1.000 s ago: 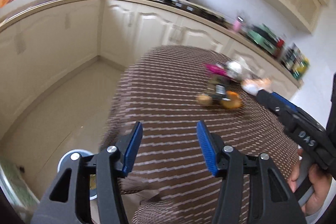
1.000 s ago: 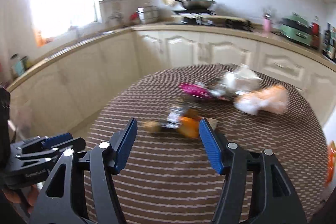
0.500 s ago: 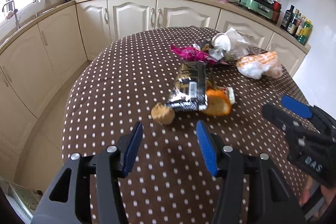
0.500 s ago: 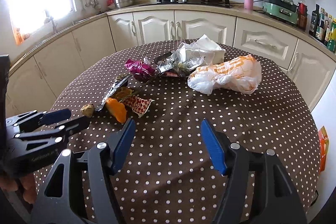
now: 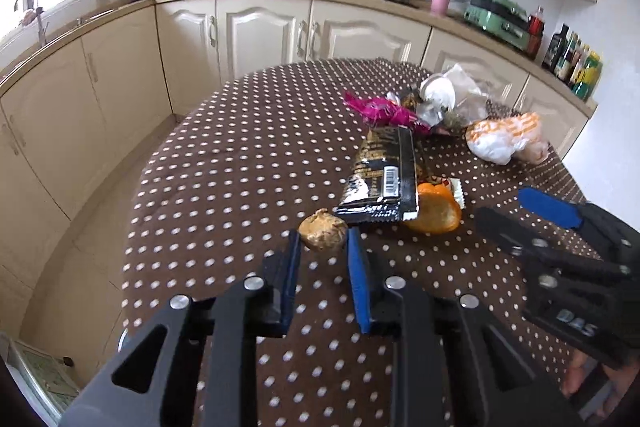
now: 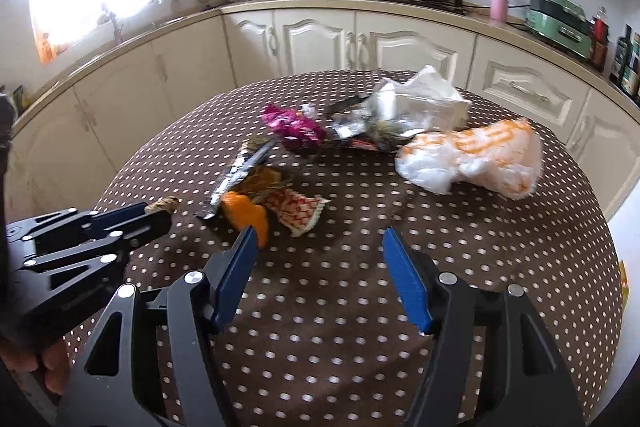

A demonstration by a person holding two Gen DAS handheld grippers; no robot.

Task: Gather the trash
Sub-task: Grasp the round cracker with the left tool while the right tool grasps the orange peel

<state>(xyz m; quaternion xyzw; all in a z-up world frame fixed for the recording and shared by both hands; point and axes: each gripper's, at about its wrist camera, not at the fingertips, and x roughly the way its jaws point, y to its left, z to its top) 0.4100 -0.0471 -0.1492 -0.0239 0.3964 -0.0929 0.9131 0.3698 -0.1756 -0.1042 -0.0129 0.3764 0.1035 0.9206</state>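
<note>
And the left claw [image 5: 322,247] has narrowed from wide around the brown lump [image 5: 323,235] on the table [image 5: 224,163], pickup starting, while the right claw [image 6: 316,247] hangs wide, empty.

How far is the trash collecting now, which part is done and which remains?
Nothing looks collected yet. In hand: the left tongs are closing around the brown lump, contact unclear. The right tongs hang open, empty. Left on the table: black wrapper, orange peel, pink wrapper, plastic bag.
</note>
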